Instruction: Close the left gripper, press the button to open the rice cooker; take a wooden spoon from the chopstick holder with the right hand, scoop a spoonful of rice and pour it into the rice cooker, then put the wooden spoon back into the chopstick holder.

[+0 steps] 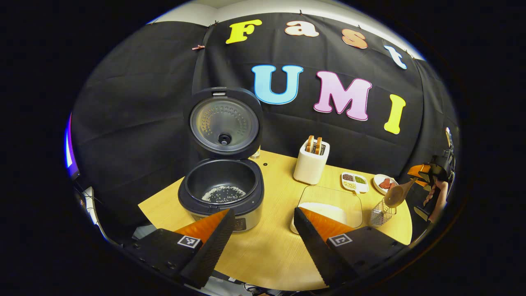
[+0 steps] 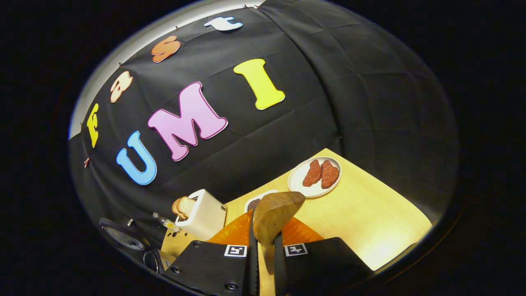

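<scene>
The rice cooker (image 1: 222,201) stands open on the table's left, its lid (image 1: 225,123) upright, with a thin layer of rice (image 1: 224,193) in the dark pot. My left gripper (image 1: 263,213) hovers open in front of it, holding nothing. At the far right, my right gripper (image 1: 421,176) is shut on the handle of the wooden spoon (image 1: 397,195). The spoon's bowl hangs just above the wire chopstick holder (image 1: 381,213). In the right gripper view the spoon (image 2: 275,213) sticks out from between my right gripper's (image 2: 265,242) fingers. A clear container of rice (image 1: 328,205) sits mid-table.
A white toaster (image 1: 311,162) with bread stands behind the rice container. A divided dish of grains (image 1: 354,181) and a plate with red meat pieces (image 2: 314,172) lie at the back right. A hand (image 1: 437,197) holds the right gripper. The table's rounded edge (image 1: 407,238) is near.
</scene>
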Tool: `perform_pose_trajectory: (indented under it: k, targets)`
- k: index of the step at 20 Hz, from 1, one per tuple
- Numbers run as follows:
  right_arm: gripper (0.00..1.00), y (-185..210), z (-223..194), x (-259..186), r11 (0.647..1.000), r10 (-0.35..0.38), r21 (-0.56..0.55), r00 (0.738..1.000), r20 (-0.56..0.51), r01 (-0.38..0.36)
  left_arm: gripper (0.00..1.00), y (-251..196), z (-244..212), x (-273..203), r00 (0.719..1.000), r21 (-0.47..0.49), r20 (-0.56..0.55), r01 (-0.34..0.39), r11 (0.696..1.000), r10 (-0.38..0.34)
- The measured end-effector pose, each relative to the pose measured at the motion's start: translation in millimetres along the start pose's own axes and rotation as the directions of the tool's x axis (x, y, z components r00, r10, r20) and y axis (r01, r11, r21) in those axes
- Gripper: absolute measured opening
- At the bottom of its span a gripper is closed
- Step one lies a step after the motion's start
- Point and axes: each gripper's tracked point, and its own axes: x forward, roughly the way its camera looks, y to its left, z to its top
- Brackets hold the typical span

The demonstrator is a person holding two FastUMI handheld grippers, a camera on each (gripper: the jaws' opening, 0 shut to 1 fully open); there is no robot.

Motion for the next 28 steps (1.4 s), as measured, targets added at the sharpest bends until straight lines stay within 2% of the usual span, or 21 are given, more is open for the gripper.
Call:
perform_pose_trajectory:
  k: [5, 7, 12, 16, 20, 21, 23, 25, 26, 28]
  targets:
    - [0.18, 64, -16, -19, 0.994, 0.07, -0.079, 0.998, 0.0, -0.07, 0.99, 29, -8, 8, 0.999, -0.026, 0.005, 0.053, 0.998, -0.052]
    - [0.18, 89, -25, -23, 0.99, 0.101, -0.101, 0.995, -0.003, -0.101, 0.96, 40, -14, 11, 0.997, -0.042, -0.003, 0.072, 0.996, -0.073]
    - [0.18, 137, -75, -17, 0.976, 0.131, -0.167, 0.989, -0.071, -0.141, 0.95, 71, -20, 26, 0.996, -0.04, -0.007, 0.085, 0.996, -0.085]
    - [0.19, 147, -119, 3, 0.955, 0.115, -0.262, 0.989, -0.098, -0.137, 0.95, 81, -30, 41, 0.991, -0.042, -0.027, 0.13, 0.991, -0.131]
    - [0.19, 140, -161, 24, 0.943, 0.073, -0.312, 0.987, -0.141, -0.114, 0.95, 86, -45, 54, 0.986, -0.013, -0.054, 0.159, 0.987, -0.16]
    - [0.18, 140, -171, 26, 0.935, 0.068, -0.334, 0.986, -0.154, -0.117, 0.92, 87, -47, 55, 0.985, -0.007, -0.056, 0.164, 0.987, -0.164]
    - [0.19, 136, -184, 33, 0.916, 0.055, -0.385, 0.986, -0.157, -0.113, 0.95, 86, -51, 58, 0.982, 0.0, -0.058, 0.18, 0.984, -0.18]
    - [0.19, 139, -197, 36, 0.919, 0.054, -0.379, 0.986, -0.158, -0.111, 0.92, 85, -58, 61, 0.979, 0.008, -0.07, 0.192, 0.981, -0.191]
    - [0.19, 144, -203, 38, 0.925, 0.055, -0.363, 0.985, -0.163, -0.112, 0.95, 85, -61, 61, 0.978, 0.012, -0.077, 0.195, 0.981, -0.193]
    - [0.19, 158, -219, 38, 0.94, 0.07, -0.315, 0.977, -0.199, -0.131, 0.95, 86, -67, 59, 0.976, 0.012, -0.088, 0.2, 0.98, -0.198]
